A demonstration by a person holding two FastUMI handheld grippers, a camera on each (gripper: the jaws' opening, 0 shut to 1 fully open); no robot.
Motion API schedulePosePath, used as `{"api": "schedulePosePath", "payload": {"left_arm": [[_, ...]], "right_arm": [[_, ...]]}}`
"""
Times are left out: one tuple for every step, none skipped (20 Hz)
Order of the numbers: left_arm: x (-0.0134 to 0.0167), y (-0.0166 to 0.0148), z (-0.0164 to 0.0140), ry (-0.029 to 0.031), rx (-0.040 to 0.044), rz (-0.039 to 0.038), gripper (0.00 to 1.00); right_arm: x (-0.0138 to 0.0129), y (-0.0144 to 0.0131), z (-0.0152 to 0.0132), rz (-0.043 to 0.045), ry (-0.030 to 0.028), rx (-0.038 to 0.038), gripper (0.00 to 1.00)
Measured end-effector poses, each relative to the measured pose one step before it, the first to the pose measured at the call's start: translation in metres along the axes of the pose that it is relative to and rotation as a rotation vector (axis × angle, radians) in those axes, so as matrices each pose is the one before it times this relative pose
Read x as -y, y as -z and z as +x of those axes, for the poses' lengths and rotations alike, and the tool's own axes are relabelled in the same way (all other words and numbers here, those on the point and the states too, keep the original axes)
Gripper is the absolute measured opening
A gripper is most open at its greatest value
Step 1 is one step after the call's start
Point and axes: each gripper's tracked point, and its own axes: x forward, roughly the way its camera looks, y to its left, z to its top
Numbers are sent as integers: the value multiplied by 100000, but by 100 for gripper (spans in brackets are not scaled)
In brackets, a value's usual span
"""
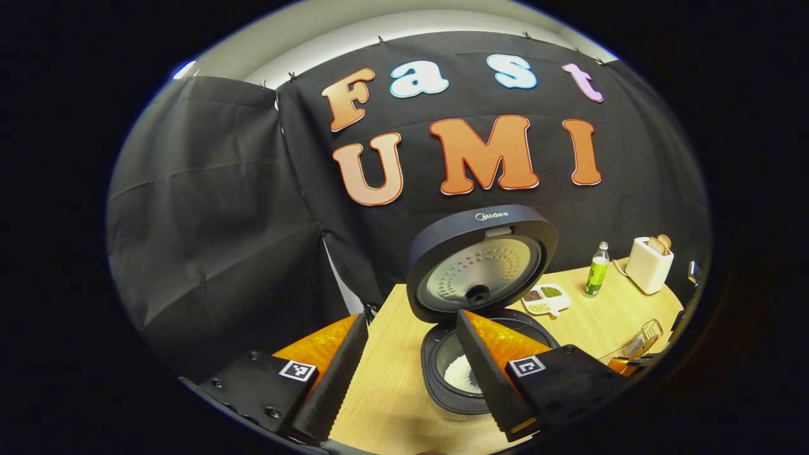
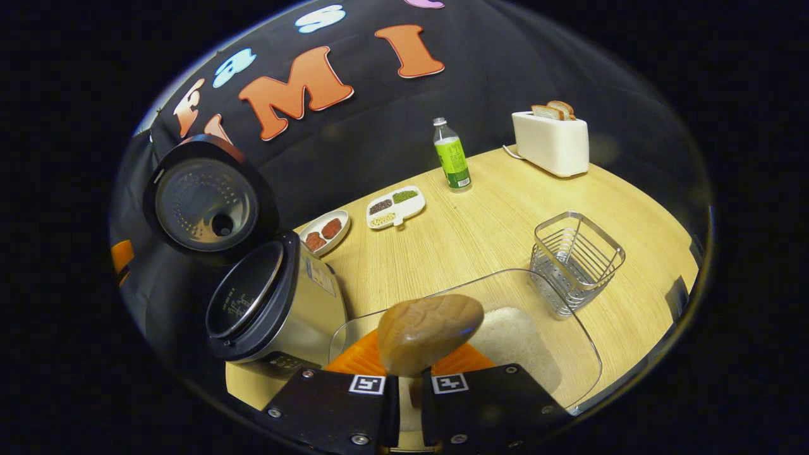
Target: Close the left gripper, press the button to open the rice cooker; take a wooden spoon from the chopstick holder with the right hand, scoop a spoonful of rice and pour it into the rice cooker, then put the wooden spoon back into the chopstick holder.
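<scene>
Already the rice cooker (image 2: 265, 303) stands open at the left of the surface (image 2: 493, 221), its domed lid (image 2: 205, 202) tipped up and back, and white rice lies at the bottom of the inner pot in the left gripper view. The right gripper (image 2: 404, 379) is clamped on the handle of the wooden spoon (image 2: 430, 332), whose bowl hangs over the clear rice container (image 2: 569, 328) at the near right — whether grains sit in the bowl I cannot tell, since its rounded back faces the camera. The left gripper (image 1: 404, 373) is parted and holds nothing, poised near the cooker's front.

If the scoop is next, the bowl should dip into the thick part of the rice heap (image 2: 512, 335), turn level, then travel left low and steady; loose grains slide off a shallow wooden bowl at any tilt. The pour wants the spoon well inside the cooker's dark rim, clear of the raised lid.

The spoon is smooth, mottled brown wood; the container thin, glossy and clear, with rounded corners. The chopstick holder (image 2: 578, 259) — a square basket of bright wire just beyond it — looks light enough to shift if the returning handle strikes its rim.
</scene>
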Motion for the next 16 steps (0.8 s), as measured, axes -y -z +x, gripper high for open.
{"api": "schedulePosePath", "payload": {"left_arm": [[41, 280, 134, 234, -956, -503, 95], [28, 138, 79, 75, -734, -501, 91], [20, 58, 59, 83, -371, -235, 95], [-45, -54, 148, -425, -122, -75, 95], [-164, -35, -115, -433, -63, -187, 95], [-69, -105, 73, -517, 179, -463, 95], [165, 23, -20, -230, 68, -591, 95], [205, -42, 36, -81, -137, -359, 95], [172, 13, -99, 101, -110, -38, 95], [240, -113, -21, 251, -134, 267, 95], [156, 102, -76, 148, 90, 553, 95], [103, -82, -47, 62, 170, 746, 95], [151, -117, -37, 37, 243, 682, 95], [129, -267, 43, 93, 166, 589, 95], [106, -205, -104, 87, 112, 427, 95], [183, -126, 22, 180, 195, 213, 95]], "right_arm": [[31, 87, 13, 978, -634, -917, 13], [-25, -86, 89, 1934, -1104, -937, 13], [-195, -33, 55, 2084, -1573, -1431, 13], [-238, 35, 40, 1839, -1786, -1286, 13], [-238, 94, -49, 1171, -1750, -1196, 13], [-193, -50, 94, 415, -1324, -881, 13], [-81, -35, 110, 592, -1178, -1002, 13], [31, -21, 152, 795, -833, -881, 13], [39, -8, -4, 1596, -1278, -923, 13], [9, -44, 68, 2242, -1561, -1264, 13], [-30, -144, 63, 2802, -2037, -591, 13], [156, -162, 78, 2852, -1795, -104, 13], [18, -160, 167, 3007, -1845, -281, 13], [9, 150, 38, 2298, -1635, -751, 13], [-22, -37, 89, 2209, -1747, -685, 13], [78, 27, 115, 1551, -1241, -825, 13]]}}
